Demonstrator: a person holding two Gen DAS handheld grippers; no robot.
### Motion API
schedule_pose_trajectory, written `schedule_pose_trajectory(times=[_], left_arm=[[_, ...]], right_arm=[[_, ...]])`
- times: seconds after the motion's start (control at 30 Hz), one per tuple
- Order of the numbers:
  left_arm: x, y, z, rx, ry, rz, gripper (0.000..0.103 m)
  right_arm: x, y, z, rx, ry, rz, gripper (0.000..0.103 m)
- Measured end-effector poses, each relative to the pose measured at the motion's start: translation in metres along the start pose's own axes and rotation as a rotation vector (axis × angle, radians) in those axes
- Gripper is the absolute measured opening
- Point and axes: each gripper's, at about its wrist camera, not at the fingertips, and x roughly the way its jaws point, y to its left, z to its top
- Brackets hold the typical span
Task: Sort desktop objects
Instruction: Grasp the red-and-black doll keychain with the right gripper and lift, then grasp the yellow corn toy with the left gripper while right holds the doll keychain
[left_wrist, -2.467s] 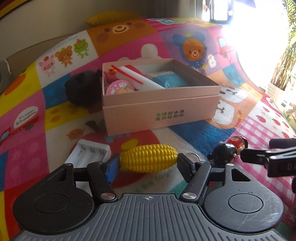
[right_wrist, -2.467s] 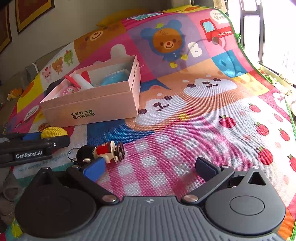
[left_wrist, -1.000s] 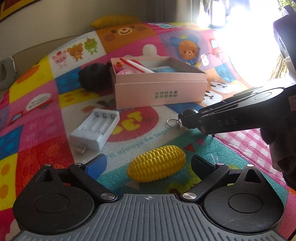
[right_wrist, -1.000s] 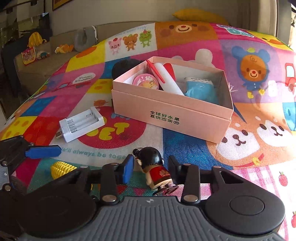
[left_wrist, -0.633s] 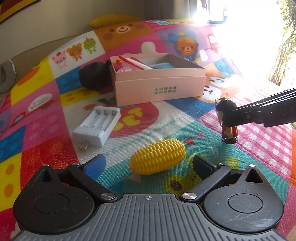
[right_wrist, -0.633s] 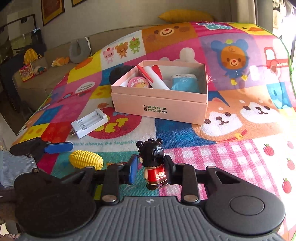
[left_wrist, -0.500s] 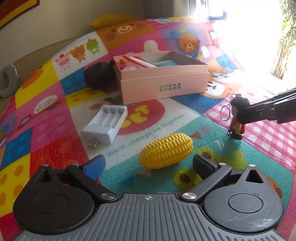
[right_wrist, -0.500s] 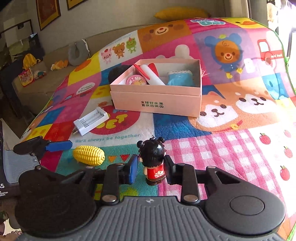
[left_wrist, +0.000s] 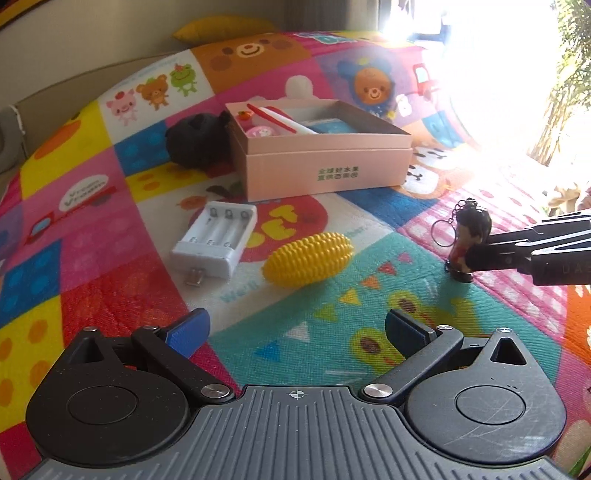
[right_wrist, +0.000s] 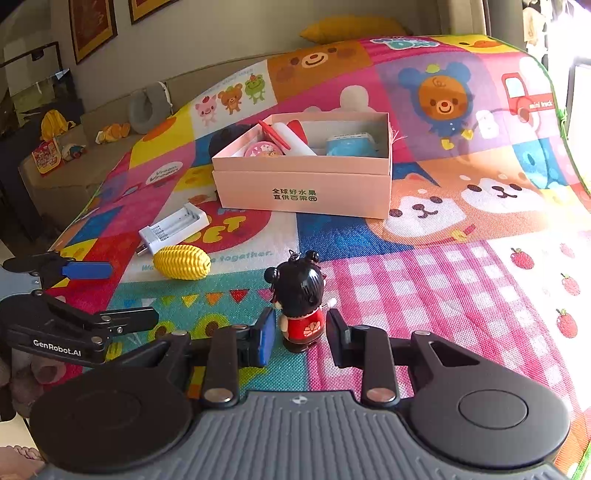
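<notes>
Right tongs (right_wrist: 301, 332) apart around upright doll (right_wrist: 300, 295) on mat, unclamped; left tongs (left_wrist: 295, 328) apart, empty; next, likely corn (left_wrist: 308, 258) near doll.

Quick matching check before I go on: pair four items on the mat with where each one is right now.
Items:
1. toy corn
2. battery charger
3. doll keychain
4. blue packet

Places:
A. inside the pink box
B. upright between the jaws of the right gripper
C. flat on the mat, in front of the box, beside the corn
D. on the mat ahead of the open, empty left gripper

Pairs: 1-D, 2-C, 3-B, 4-A
</notes>
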Motion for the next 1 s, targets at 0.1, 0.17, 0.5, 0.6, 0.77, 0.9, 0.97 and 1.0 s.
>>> schedule_pose_trajectory(times=[0.1, 0.17, 0.5, 0.6, 0.77, 0.9, 0.97, 1.0], left_arm=[[0.011, -0.012, 0.007, 0.022, 0.002, 0.0, 0.103], [0.017, -0.016, 0.012, 0.018, 0.0, 0.005, 0.103], [0.027, -0.018, 0.023, -0.091, -0.005, 0.065, 0.103], [0.027, -0.019, 0.024, -0.082, -0.008, 0.078, 0.092], [0.026, -0.019, 0.02, -0.074, 0.006, 0.077, 0.077], [0.019, -0.018, 0.014, -0.064, 0.005, 0.07, 0.086], [0.014, -0.017, 0.01, -0.061, 0.004, 0.066, 0.092], [0.013, -0.017, 0.009, -0.062, 0.005, 0.065, 0.093]], right_arm=[[-0.001, 0.0, -0.001, -0.008, -0.008, -0.011, 0.029], [-0.002, 0.0, -0.002, -0.014, -0.015, -0.021, 0.029], [-0.005, 0.001, -0.007, -0.038, -0.038, -0.036, 0.029], [-0.004, 0.004, -0.007, -0.061, -0.052, -0.051, 0.03], [-0.001, 0.014, -0.005, -0.12, -0.081, -0.083, 0.04], [0.013, 0.017, 0.005, -0.141, -0.085, -0.07, 0.051], [0.017, 0.019, 0.009, -0.144, -0.077, -0.069, 0.038], [0.018, 0.019, 0.011, -0.146, -0.074, -0.059, 0.032]])
